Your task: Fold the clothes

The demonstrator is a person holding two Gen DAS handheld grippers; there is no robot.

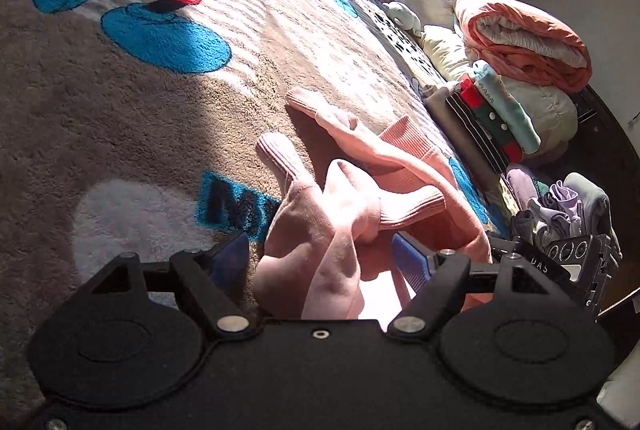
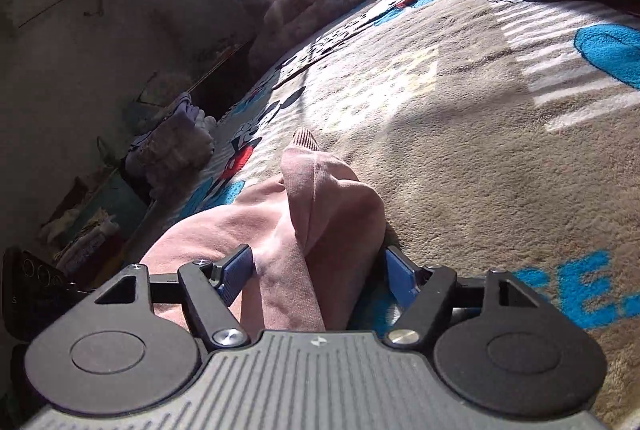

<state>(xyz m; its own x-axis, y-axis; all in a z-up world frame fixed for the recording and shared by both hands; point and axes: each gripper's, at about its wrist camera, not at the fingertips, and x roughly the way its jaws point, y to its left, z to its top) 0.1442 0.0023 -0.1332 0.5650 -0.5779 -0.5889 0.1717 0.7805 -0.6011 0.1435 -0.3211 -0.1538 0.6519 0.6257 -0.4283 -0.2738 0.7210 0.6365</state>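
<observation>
Your left claw [image 1: 320, 262] and right claw [image 2: 318, 272] both stand spread, each with a bunched fold of the pink sweater [image 1: 340, 197] between its blue pads, not pinched. The sweater lies crumpled on the cartoon blanket [image 1: 120, 109], running away from your left claw, with the ribbed cuffs [image 1: 280, 149] farthest out. Both claws sit equally close.

Hidden folds, unclear grip

The pink garment [image 1: 320, 230] runs under the left gripper [image 1: 320, 262] body; whether either blue pad [image 1: 230, 258] touches it is unclear.
</observation>
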